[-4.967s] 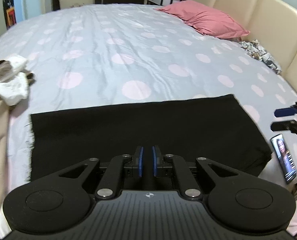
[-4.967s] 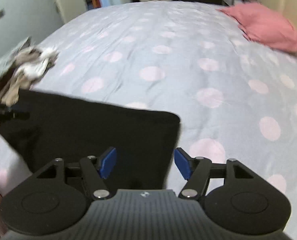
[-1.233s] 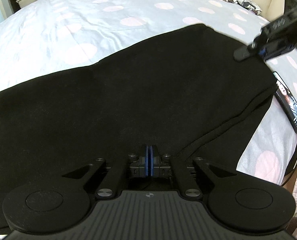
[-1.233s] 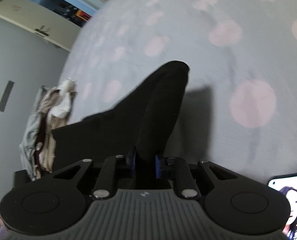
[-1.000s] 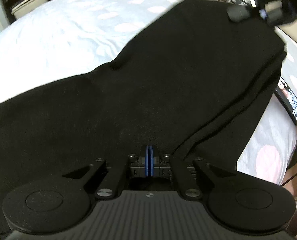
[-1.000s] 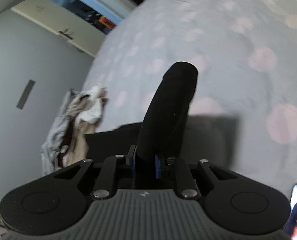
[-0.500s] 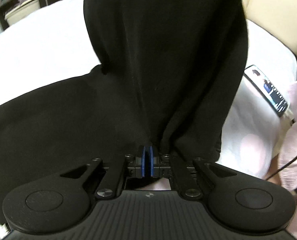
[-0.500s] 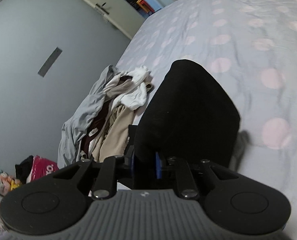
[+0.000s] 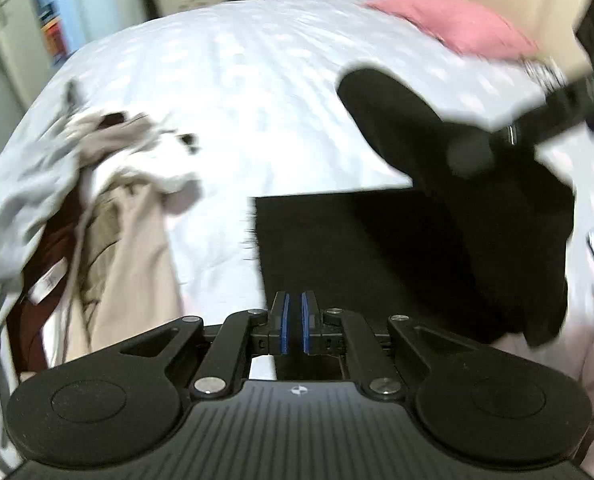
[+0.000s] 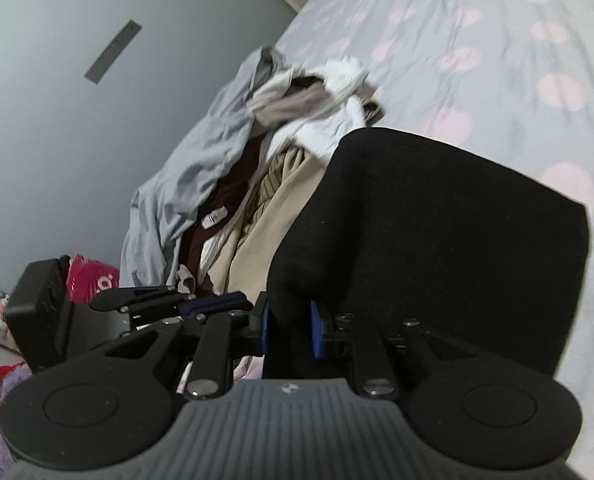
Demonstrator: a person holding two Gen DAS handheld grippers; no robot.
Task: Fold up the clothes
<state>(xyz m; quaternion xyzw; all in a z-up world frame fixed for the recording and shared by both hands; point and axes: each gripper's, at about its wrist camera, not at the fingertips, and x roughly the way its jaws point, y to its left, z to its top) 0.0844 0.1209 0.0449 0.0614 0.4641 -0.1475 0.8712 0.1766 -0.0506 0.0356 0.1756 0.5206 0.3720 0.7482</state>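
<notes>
A heap of unfolded clothes (image 9: 97, 200) lies at the left on the dotted bedspread (image 9: 237, 80). The left gripper (image 9: 293, 322) has its pads slightly parted, holding nothing. The right gripper (image 10: 289, 330) pinches the black garment (image 10: 437, 240), folded over itself.

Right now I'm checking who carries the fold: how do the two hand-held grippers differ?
The right hand-held gripper is shut on a bunched edge of the black cloth, lifted off the bed; the left hand-held gripper has a narrow empty gap between its pads. The right points toward the clothes pile; the left sits at the cloth's near left edge. Both have blue pads.
</notes>
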